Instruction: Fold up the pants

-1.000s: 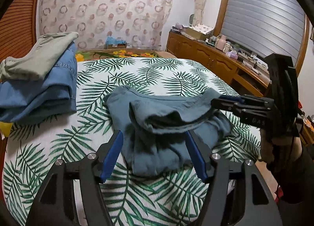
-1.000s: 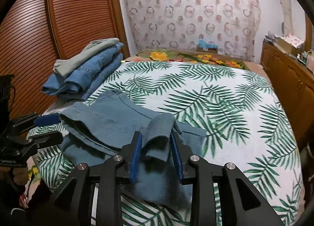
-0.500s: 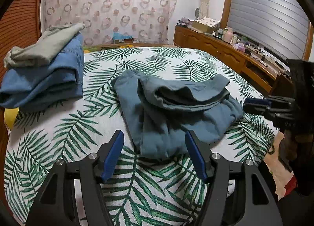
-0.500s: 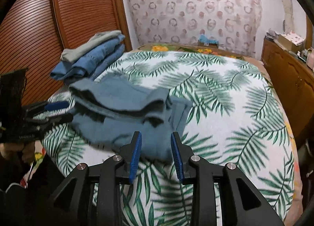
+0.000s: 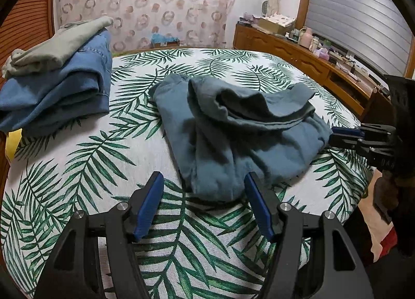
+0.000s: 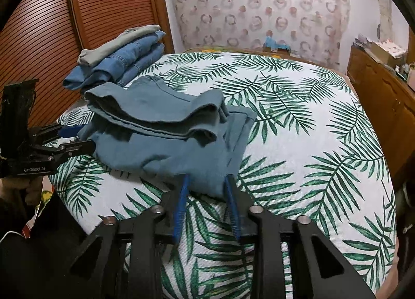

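Note:
Teal-blue pants lie loosely folded in a rumpled bundle on the palm-leaf bedspread, near its front edge. My left gripper is open and empty, its blue pads straddling the bundle's near end without gripping. My right gripper is open and empty at the near corner of the pants. It also shows at the right edge of the left wrist view, by the pants' side. The left gripper shows at the left of the right wrist view, beside the bundle.
A stack of folded blue jeans and a grey-green garment sits at the bed's far left, also in the right wrist view. A wooden sideboard with clutter runs along the right. A slatted wardrobe door stands on the left.
My right gripper let go of the pants fold and drew back; the fold dropped onto the bundle. Both grippers have pulled back towards the bed's edge and now sit beside the pants.

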`<control>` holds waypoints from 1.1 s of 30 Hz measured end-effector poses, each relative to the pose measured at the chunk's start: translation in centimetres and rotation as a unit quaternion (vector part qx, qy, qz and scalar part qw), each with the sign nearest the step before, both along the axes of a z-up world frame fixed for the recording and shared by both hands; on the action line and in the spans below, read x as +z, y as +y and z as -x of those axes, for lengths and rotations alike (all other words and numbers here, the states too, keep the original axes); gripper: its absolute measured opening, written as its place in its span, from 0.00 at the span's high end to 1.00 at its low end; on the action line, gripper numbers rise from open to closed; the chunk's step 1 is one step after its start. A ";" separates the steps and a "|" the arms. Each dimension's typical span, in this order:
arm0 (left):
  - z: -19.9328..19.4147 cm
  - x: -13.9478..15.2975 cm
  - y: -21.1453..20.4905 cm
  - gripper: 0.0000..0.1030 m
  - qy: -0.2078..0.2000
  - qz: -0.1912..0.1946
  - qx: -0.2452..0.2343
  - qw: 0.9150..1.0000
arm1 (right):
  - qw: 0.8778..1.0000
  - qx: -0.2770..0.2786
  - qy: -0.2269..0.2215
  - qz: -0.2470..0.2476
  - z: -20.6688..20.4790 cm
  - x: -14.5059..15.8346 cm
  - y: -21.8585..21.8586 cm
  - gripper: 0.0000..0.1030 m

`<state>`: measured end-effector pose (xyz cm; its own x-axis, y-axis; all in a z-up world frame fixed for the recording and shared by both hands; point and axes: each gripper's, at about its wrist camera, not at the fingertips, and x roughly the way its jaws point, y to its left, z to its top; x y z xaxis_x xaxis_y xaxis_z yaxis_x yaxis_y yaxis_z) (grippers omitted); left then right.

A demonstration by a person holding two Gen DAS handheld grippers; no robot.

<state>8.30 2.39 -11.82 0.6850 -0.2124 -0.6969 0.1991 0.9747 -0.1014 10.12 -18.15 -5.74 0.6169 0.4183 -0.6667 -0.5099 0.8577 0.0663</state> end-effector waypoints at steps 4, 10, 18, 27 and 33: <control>-0.3 0.0 -0.1 0.36 -0.001 -0.004 0.004 1.000 | 1.000 0.001 0.015 -0.008 -0.5 -0.3 -0.3 0.87; -0.3 -0.2 0.0 0.35 -0.002 -0.007 0.003 1.000 | 1.000 -0.003 -0.007 -0.013 -0.3 0.5 -1.4 0.96; -0.4 0.0 0.0 0.60 -0.001 0.014 -0.010 1.000 | 1.000 -0.008 -0.014 -0.009 0.2 0.5 -1.9 0.97; 0.5 1.1 -0.3 0.87 -0.015 0.026 -0.029 0.999 | 1.000 -0.002 -0.017 -0.021 0.4 1.1 -2.1 0.97; 1.9 2.2 0.7 0.87 -0.018 0.045 -0.028 0.998 | 0.999 0.011 -0.029 -0.024 2.3 1.8 -2.6 0.97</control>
